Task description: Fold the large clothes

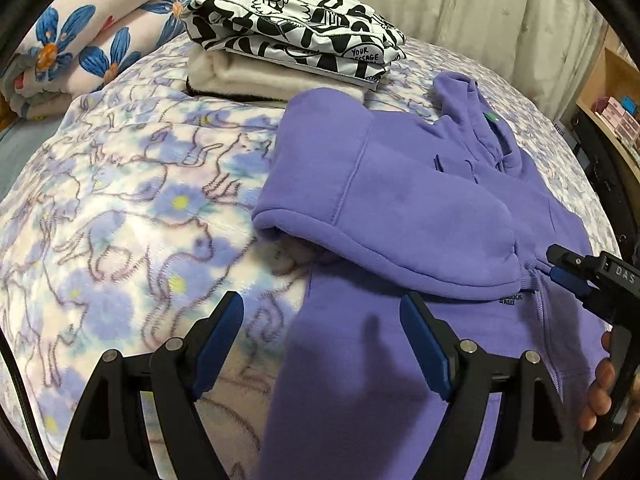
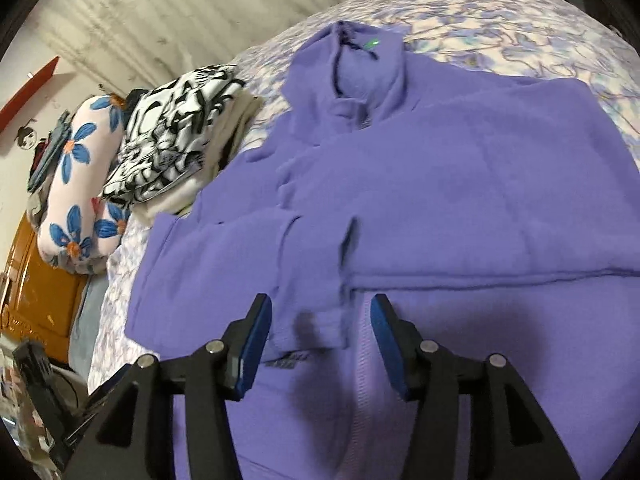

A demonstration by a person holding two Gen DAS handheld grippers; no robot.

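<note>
A purple hoodie lies front up on the flowered bedspread, hood at the far end. One sleeve is folded across the chest, its cuff ending by the zip. My left gripper hangs open over the hoodie's left edge, nothing pressed between its blue pads. My right gripper is open just above the sleeve cuff and zip, gripping nothing. In the left wrist view the right gripper comes in from the right beside the cuff, with a hand on it.
A stack of folded clothes, black-and-white print on a cream one, sits at the bed's far side, touching the hoodie's shoulder. A rolled blue-flowered quilt lies beyond. A curtain hangs behind; shelves stand right, wooden furniture left.
</note>
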